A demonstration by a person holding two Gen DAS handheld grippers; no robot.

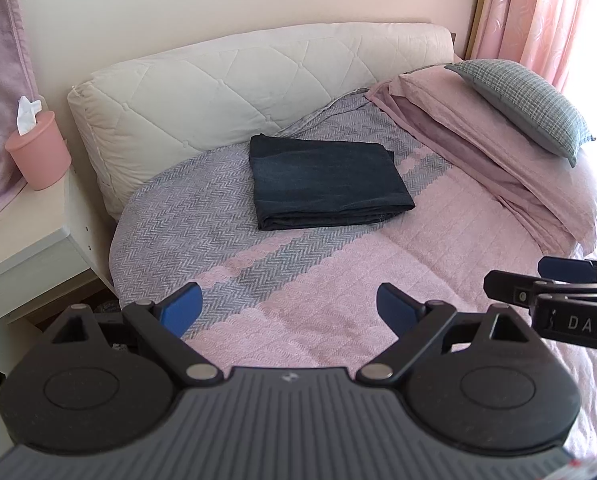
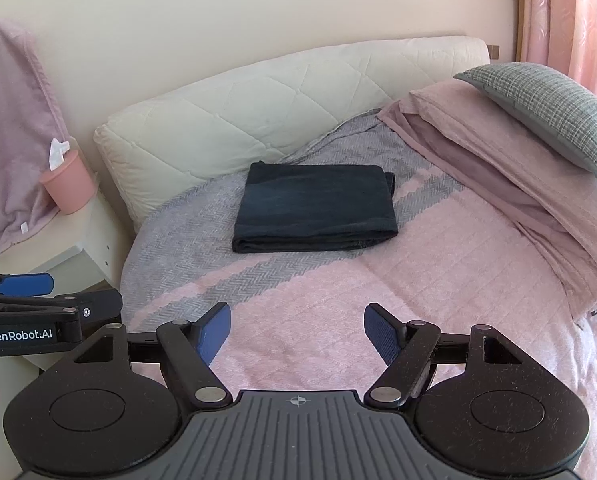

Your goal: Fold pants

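Holding nothing, the left gripper (image 1: 288, 306) and right gripper (image 2: 297, 330) both gape wide, well short of the pants (image 1: 326, 182). Those lie folded in a neat dark stack on the bedspread (image 1: 438, 240), near the cream headboard (image 1: 238, 80). Folding looks done.

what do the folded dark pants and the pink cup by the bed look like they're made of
The folded pants: likely a denim-like woven cotton, matte; dark blue-black with faded lighter streaks across the top, and thick layered edges at the near fold. The pink cup: probably matte plastic, judging by its smooth, even colour and thin rim, though glazed ceramic can't be ruled out. A white tissue pokes out of it.
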